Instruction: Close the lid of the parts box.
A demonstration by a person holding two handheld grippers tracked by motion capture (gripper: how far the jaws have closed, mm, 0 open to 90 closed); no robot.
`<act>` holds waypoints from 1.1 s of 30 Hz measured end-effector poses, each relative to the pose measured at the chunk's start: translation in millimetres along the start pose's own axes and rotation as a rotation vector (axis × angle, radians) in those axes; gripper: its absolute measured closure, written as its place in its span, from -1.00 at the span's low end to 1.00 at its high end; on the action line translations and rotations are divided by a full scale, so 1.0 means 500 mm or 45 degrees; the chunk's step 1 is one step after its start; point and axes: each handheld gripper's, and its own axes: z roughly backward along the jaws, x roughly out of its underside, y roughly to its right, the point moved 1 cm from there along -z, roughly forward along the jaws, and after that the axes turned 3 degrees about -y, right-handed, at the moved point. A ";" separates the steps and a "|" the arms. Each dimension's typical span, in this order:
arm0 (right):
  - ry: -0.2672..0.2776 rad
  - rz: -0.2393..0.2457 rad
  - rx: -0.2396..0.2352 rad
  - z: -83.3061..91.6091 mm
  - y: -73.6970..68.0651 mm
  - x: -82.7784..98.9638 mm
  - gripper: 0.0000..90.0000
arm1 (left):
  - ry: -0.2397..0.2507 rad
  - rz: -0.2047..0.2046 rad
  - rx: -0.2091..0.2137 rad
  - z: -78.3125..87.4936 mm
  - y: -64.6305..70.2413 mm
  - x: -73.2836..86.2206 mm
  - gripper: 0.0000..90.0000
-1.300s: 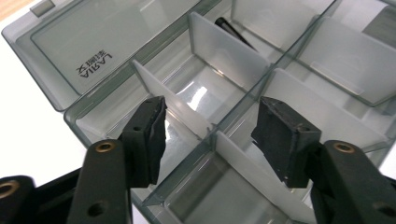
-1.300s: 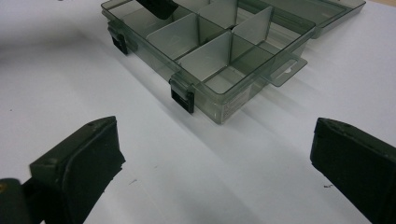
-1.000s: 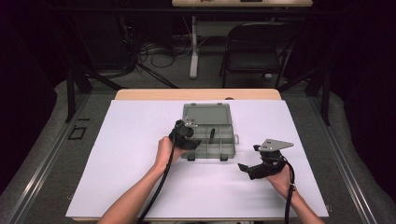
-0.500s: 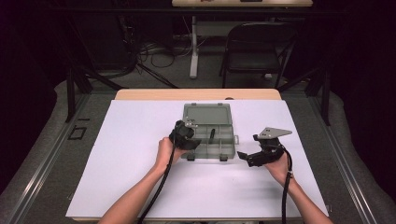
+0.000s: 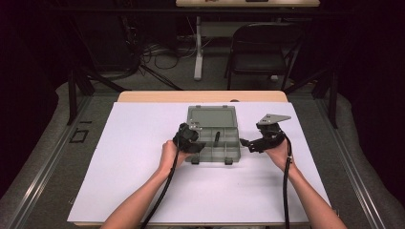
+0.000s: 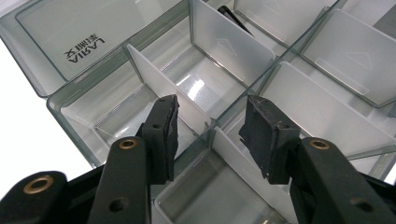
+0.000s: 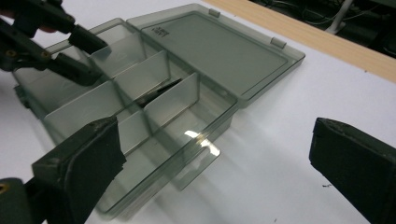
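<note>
Box: we noted the organizer box (image 5: 214, 136) lying open near the table's (image 5: 143, 143) far edge, mid-width.
Left gripper (image 6: 210, 133): jaws apart, straddling a divider (image 6: 163, 88), probably to steady it.
Right gripper (image 7: 215, 168): jaws wide apart, empty, beside the box's right end.

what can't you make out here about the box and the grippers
- Dark thing in the organizer box: high view, too small; left gripper view, cut off by the top edge.
- Left gripper: jaws straddle a divider; contact unclear, divider is see-through.
- Right gripper: both jaws cut off by the frame edges.
</note>
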 end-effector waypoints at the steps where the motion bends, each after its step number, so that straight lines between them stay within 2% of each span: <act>1: -0.004 -0.007 -0.003 -0.006 0.005 -0.004 -0.95 | 0.000 0.001 -0.001 0.000 0.000 0.000 0.22; 7: -0.023 -0.028 0.011 -0.038 0.029 -0.017 -0.85 | -0.001 0.004 -0.002 0.000 0.001 0.000 0.22; 9: -0.031 -0.037 0.029 -0.046 0.034 -0.022 -0.69 | -0.001 0.002 -0.002 0.000 0.000 0.000 0.22; 11: -0.038 -0.038 0.034 -0.055 0.041 -0.028 -0.62 | -0.002 0.002 -0.001 0.000 0.000 0.000 0.22; 15: -0.057 -0.060 0.046 -0.074 0.051 -0.036 -0.23 | 0.000 0.002 -0.001 0.000 0.000 0.000 0.22; 21: -0.108 -0.072 0.074 -0.104 0.062 -0.045 0.63 | 0.000 0.001 0.000 0.000 0.000 0.000 0.22; 25: -0.142 -0.071 0.101 -0.121 0.065 -0.047 0.94 | 0.000 0.002 0.000 0.000 0.000 0.000 0.22; 26: -0.158 -0.069 0.117 -0.127 0.064 -0.045 1.00 | 0.000 0.002 -0.001 0.000 0.000 0.000 0.22; 33: -0.222 -0.075 0.124 -0.153 0.068 -0.032 1.00 | 0.003 0.003 0.000 -0.001 0.000 0.000 0.22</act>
